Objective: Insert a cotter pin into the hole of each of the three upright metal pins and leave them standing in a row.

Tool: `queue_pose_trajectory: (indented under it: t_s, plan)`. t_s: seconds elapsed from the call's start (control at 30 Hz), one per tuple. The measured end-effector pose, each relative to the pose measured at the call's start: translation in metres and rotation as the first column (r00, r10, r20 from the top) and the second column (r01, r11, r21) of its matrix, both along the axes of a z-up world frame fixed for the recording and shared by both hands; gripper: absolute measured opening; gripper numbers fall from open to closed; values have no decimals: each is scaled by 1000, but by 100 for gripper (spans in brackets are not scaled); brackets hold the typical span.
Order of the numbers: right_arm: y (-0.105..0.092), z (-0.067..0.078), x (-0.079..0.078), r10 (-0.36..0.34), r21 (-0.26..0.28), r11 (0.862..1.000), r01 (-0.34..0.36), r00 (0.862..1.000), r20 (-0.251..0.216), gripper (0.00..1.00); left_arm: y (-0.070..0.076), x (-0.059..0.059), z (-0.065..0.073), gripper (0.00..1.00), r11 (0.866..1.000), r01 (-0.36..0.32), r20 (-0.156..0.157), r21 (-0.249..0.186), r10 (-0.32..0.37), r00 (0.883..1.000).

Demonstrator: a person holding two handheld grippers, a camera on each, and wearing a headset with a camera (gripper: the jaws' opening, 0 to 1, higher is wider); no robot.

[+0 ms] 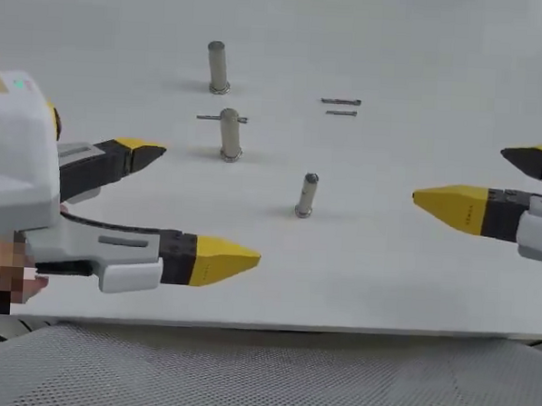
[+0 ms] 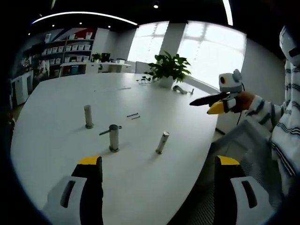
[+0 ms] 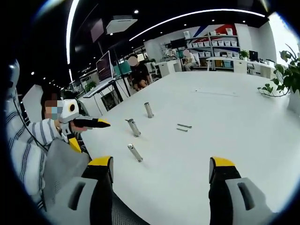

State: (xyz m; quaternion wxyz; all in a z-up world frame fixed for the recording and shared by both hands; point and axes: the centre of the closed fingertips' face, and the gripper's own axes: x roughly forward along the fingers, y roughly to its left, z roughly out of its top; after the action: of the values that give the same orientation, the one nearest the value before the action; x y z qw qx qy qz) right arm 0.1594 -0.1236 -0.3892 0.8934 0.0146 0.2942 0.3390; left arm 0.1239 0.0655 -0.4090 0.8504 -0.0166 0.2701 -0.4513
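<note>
Standing on the white tabletop [image 1: 425, 47] are three metal pins: the far pin [image 1: 218, 67], the middle pin [image 1: 229, 133] with a cotter pin [image 1: 207, 118] passed crosswise through its top, and the near pin [image 1: 307, 195], which appears to lean slightly. Two loose cotter pins [image 1: 341, 101] lie flat, side by side, to the right of the far pin. The left gripper [image 1: 207, 202] hovers at the left, jaws spread wide and holding nothing. The right gripper [image 1: 460, 175] hovers at the right, jaws likewise spread and empty.
</note>
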Motion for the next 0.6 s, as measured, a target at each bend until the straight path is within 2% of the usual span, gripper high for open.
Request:
queue_pose_trajectory:
  t_s: [0.17,0.27,0.33,0.37,0.47,0.6]
  plan:
    - [-3,11,19,41,-60,997,-38,998,47,76,4,1,-1,99,1000,-16,4,-2,16,1000]
    - [-3,15,29,64,-79,995,-60,997,47,73,7,2,-2,99,1000,-28,1,-1,28,1000]
    - [-5,14,35,85,-117,990,-81,996,32,70,9,3,-2,99,999,-37,4,-2,37,999]
    - [-6,12,38,108,-157,982,-101,994,32,68,10,4,-2,99,999,-42,2,-3,42,999]
    - [-7,9,45,156,-217,965,-148,988,21,64,12,5,-2,99,999,-49,0,-5,49,999]
    - [-2,7,59,213,-261,944,-203,977,12,61,13,5,-4,99,999,-54,-5,-1,54,999]
